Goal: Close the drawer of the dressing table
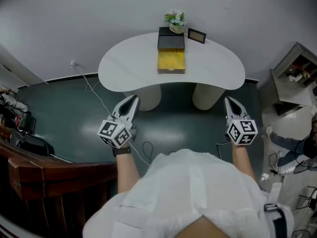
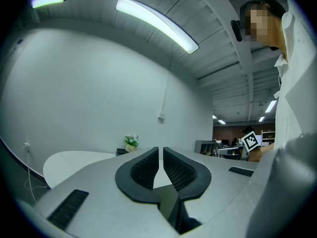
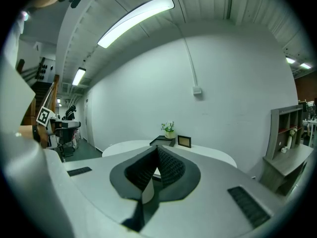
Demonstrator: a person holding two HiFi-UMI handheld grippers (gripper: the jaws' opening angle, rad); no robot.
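Left gripper (image 1: 132,100) and right gripper (image 1: 229,102) sit low before me, both clenched on nothing. Yellow drawer (image 1: 171,61) juts open from black box (image 1: 171,39) on white table (image 1: 218,68), well ahead. Approach step; next I'd reach forward and push the drawer front.

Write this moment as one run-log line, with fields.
drawer: yellow drawer open on white curved table | left gripper: shut, empty | right gripper: shut, empty | contact: none

No text is legible; the picture frame (image 1: 196,35) looks too small.
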